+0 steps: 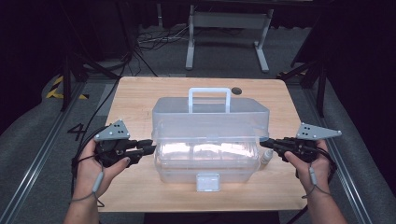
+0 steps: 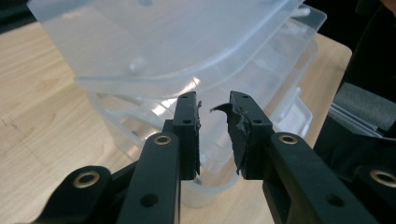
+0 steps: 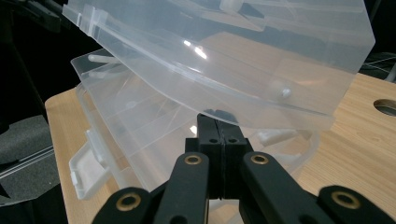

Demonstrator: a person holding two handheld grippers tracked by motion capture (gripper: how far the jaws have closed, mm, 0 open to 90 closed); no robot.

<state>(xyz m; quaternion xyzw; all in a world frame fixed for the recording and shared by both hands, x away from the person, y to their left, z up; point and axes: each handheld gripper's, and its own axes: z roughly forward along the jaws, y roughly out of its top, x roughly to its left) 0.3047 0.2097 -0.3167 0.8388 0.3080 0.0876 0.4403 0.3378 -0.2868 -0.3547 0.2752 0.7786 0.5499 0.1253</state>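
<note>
The clear plastic box stands at the middle of the table, lid raised and tilted back, handle uppermost, front latch hanging loose. The step in hand appears to be working the lid; the next move likely calls for a firm hold at both ends. At the box's left end the left gripper stands narrowly parted, holding nothing; at its right end, beside a small bottle, the right gripper is fully closed, empty.

One clear plastic box, one small bottle, two hand-held grippers, one wooden table.
</note>
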